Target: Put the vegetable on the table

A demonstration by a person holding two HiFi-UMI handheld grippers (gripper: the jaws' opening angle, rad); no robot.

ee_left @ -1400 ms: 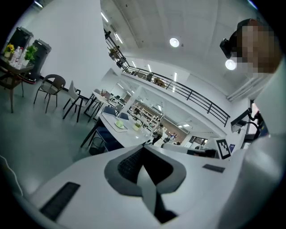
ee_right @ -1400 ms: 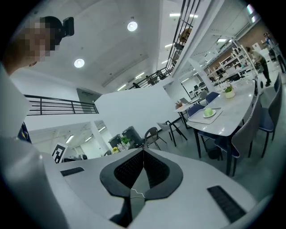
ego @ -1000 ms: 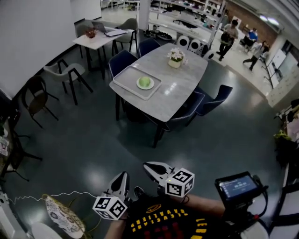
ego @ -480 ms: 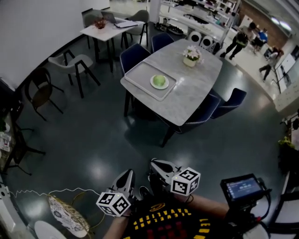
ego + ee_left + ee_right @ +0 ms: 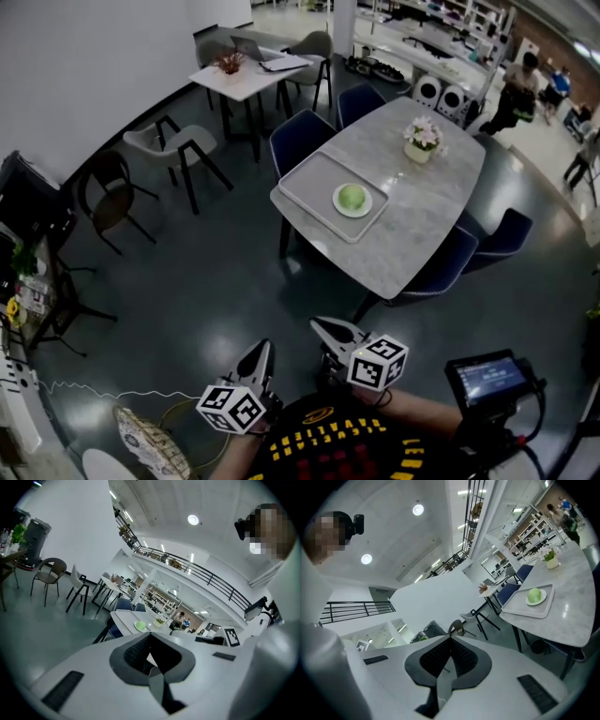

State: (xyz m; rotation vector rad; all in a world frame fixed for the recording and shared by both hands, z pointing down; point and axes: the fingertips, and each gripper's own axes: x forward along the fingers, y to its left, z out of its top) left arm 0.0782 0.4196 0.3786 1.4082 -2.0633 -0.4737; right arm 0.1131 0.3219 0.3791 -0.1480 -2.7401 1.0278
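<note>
A green round vegetable (image 5: 352,197) lies on a small plate inside a grey tray (image 5: 314,183) on the marble table (image 5: 412,234), well ahead of me. It also shows in the left gripper view as the vegetable (image 5: 140,625) and in the right gripper view as the vegetable (image 5: 534,595) on its tray (image 5: 520,609). My left gripper (image 5: 263,347) and right gripper (image 5: 321,325) hang close to my body above the floor, far short of the table. Both are shut with nothing between the jaws, as the left gripper (image 5: 151,634) and right gripper (image 5: 451,638) show.
Dark blue chairs (image 5: 302,141) surround the table, which carries a flower vase (image 5: 420,142). A small white table (image 5: 246,77) with pale chairs stands at the back left. A screen device (image 5: 487,377) sits by my right arm. People (image 5: 517,84) stand far right.
The table with the tray has slid right and down in the head view and looks a little larger. Both grippers stay shut near my body.
</note>
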